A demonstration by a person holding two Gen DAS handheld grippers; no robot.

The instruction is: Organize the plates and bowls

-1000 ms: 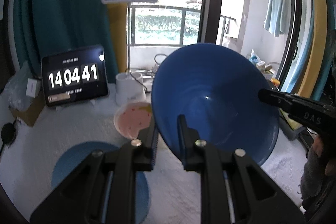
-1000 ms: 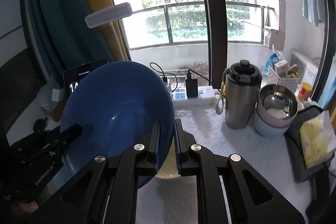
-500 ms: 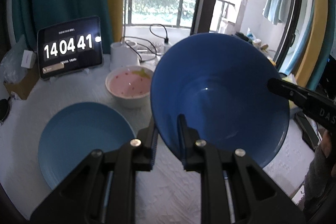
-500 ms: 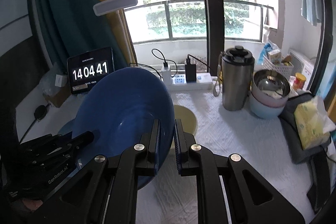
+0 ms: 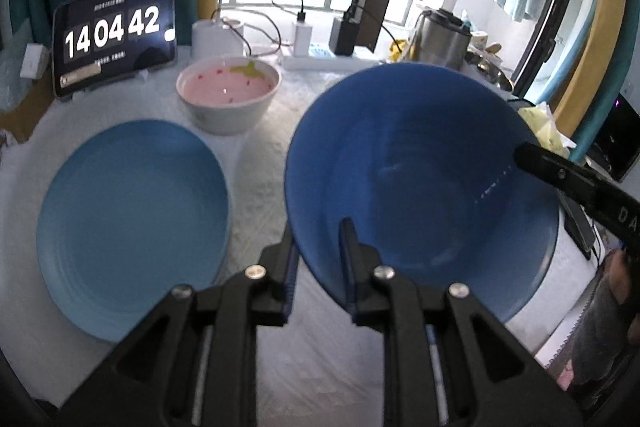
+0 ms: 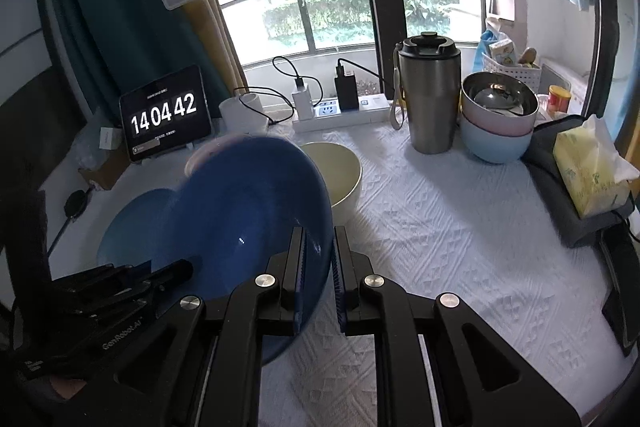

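Two hand-held grippers (image 5: pixel 318 227) (image 6: pixel 319 251) pinch opposite rims of one glossy, round dark-blue bowl (image 5: pixel 420 187) above quilted white cloth (image 6: pixel 440 227).

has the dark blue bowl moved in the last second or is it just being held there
Yes. The dark blue bowl, clamped by both grippers, has come down toward the table: in the right wrist view it earlier covered the clock tablet, and now sits below it.

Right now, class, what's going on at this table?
A person holds a dark blue bowl in the air with two handheld grippers: the left gripper and the right gripper each pinch its rim on opposite sides. It hangs tilted above the white tablecloth, beside a light blue plate. A pink bowl and a yellow bowl sit farther back.
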